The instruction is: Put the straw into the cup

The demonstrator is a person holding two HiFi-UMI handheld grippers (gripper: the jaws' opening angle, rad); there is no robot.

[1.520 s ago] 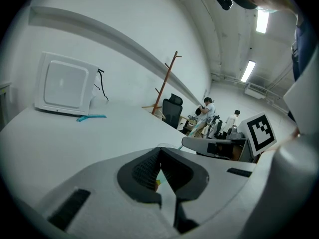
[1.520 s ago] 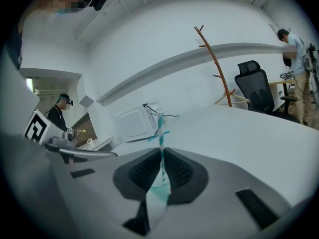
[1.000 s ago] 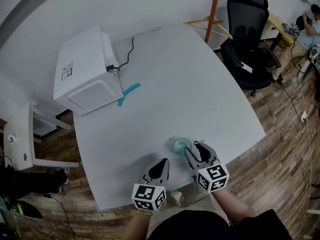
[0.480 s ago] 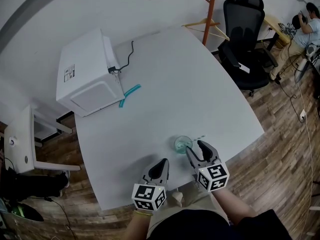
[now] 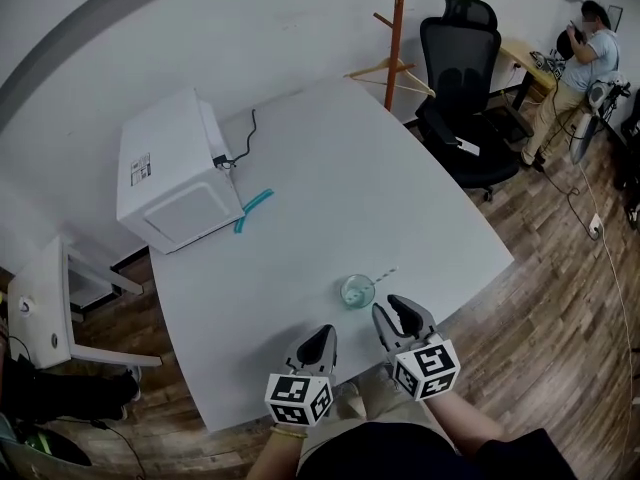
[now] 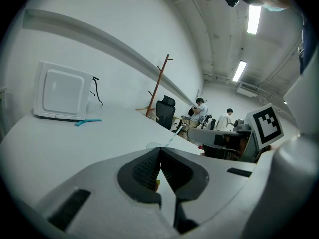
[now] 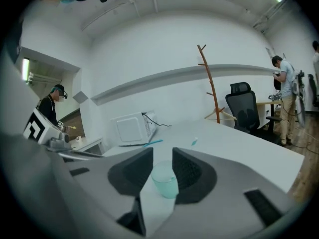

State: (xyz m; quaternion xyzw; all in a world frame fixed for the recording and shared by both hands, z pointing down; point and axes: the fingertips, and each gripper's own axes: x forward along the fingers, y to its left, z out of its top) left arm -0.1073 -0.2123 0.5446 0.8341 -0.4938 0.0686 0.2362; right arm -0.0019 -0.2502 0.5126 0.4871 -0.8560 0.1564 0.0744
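Note:
A clear, blue-green cup (image 5: 357,290) stands on the white table (image 5: 330,188) near its front edge. A striped straw (image 5: 381,273) sits in it and leans out to the upper right. My right gripper (image 5: 392,308) hovers just short of the cup, to its right. Its jaws are apart and closing, and they touch nothing. In the right gripper view the cup (image 7: 165,179) shows ahead of the right gripper (image 7: 162,153), with the straw's tip (image 7: 194,141) beyond. My left gripper (image 5: 326,333) is shut and empty at the table's edge. The left gripper view shows the cup (image 6: 153,146) and the straw (image 6: 169,141) past the left gripper (image 6: 159,153).
A white microwave (image 5: 175,173) with a black cable sits at the table's far left, with a teal item (image 5: 252,208) beside it. Beyond the far corner stand a black office chair (image 5: 460,78) and a wooden coat stand (image 5: 397,28). A person (image 5: 590,33) stands at the far right.
My right gripper has drawn back from the cup toward me and risen, leaving the straw standing in the cup. The left gripper has stayed put.

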